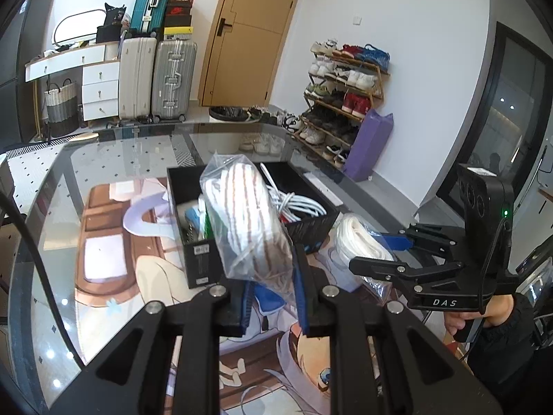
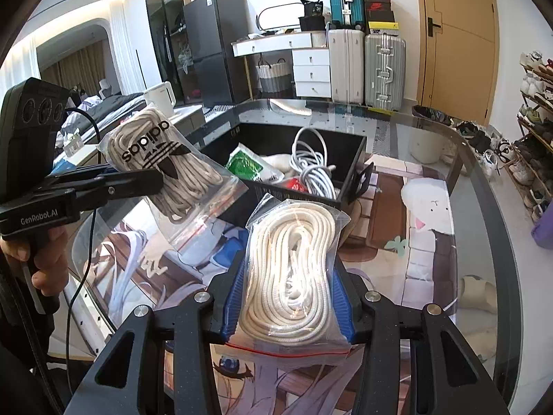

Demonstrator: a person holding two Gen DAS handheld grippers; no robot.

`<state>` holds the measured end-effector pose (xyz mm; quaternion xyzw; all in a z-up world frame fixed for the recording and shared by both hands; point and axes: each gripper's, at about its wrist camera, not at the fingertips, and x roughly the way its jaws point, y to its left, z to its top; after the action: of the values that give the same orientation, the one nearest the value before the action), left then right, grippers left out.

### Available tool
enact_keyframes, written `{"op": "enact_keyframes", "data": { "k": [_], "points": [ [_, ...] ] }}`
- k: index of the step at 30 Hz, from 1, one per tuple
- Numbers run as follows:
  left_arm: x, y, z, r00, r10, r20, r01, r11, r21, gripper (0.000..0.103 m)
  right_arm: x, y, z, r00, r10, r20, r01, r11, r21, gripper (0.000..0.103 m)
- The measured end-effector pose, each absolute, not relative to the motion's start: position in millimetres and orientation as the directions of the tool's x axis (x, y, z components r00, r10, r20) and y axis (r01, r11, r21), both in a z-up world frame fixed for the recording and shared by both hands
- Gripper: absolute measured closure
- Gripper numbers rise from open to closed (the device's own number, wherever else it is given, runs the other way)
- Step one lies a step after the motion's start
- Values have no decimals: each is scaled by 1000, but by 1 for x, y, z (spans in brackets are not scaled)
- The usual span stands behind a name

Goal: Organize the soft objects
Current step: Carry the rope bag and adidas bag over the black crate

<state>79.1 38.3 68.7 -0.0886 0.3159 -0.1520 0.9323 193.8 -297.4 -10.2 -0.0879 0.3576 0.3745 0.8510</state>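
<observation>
Left tongs [image 1: 273, 297]: closed on a clear bag of striped laces [image 1: 249, 221], held up at frame centre, tilted, in front of the black box [image 1: 204, 263]. In the right wrist view the same bag sits upper left, adidas logo showing, clamped at its edge.

Right tongs [image 2: 288, 297]: closed on a clear bag of white rope [image 2: 293, 276], blue pads [image 2: 340, 306] pressing both sides, red zip strip at the bottom. Bag sits lower centre, just in front of the box's near wall.

Box sits on the glass worktop [image 2: 477, 207], over an anime-print mat [image 2: 425, 228]. Inside: coiled white cable [image 2: 311, 162] on the right, green-and-white packet [image 2: 250, 167] on the left, red item between them, partly hidden.

In the left wrist view the striped bag blocks most of the box interior. Suitcases [image 1: 157, 76], a shoe rack [image 1: 342, 103] and a door [image 1: 249, 31] are in the background, well apart from the worktop.
</observation>
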Motion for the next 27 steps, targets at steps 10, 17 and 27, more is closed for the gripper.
{"op": "enact_keyframes", "data": {
  "k": [10, 17, 27],
  "points": [
    [92, 49, 79, 776, -329, -539, 198, 937, -287, 85, 195, -302, 9, 507, 608, -611, -686, 714, 141, 58],
    [113, 55, 74, 773, -329, -542, 170, 931, -322, 85, 203, -301, 21, 529, 612, -587, -677, 722, 143, 58],
    [147, 66, 69, 783, -316, -536, 129, 925, -356, 85, 222, -287, 30, 535, 614, -580, -680, 720, 134, 58]
  ]
}}
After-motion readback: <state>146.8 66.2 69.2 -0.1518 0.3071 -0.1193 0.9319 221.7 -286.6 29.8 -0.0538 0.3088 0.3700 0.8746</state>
